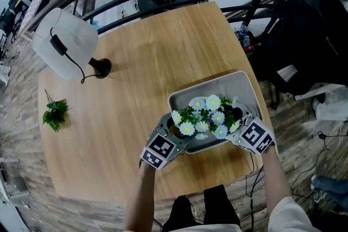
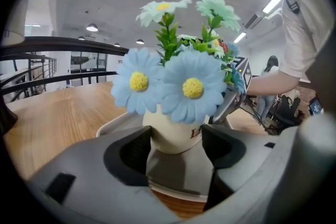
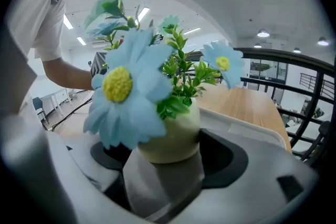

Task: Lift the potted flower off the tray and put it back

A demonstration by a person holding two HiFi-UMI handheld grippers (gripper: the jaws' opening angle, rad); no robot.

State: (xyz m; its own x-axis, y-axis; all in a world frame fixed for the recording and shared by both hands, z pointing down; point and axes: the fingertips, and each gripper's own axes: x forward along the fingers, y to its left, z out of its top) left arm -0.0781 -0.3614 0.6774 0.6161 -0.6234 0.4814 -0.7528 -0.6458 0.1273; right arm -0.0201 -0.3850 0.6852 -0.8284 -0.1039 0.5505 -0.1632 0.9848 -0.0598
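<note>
The left tongs [image 2: 176, 145] and right tongs [image 3: 169, 150] were each closed on the cream ceramic pot of pale-blue artificial daisies [image 2: 169, 132], apparently resting in the grey plastic tray [image 1: 240, 80] on the wooden desk [image 1: 157, 51]. The grasp looked complete, and a level, 2-handed lift was due next.

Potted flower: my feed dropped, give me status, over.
Both shut on the potted flower: left gripper, right gripper. Pot within the tray, lift unclear. Nothing crowding it; lamp and green sprig sit far off.
</note>
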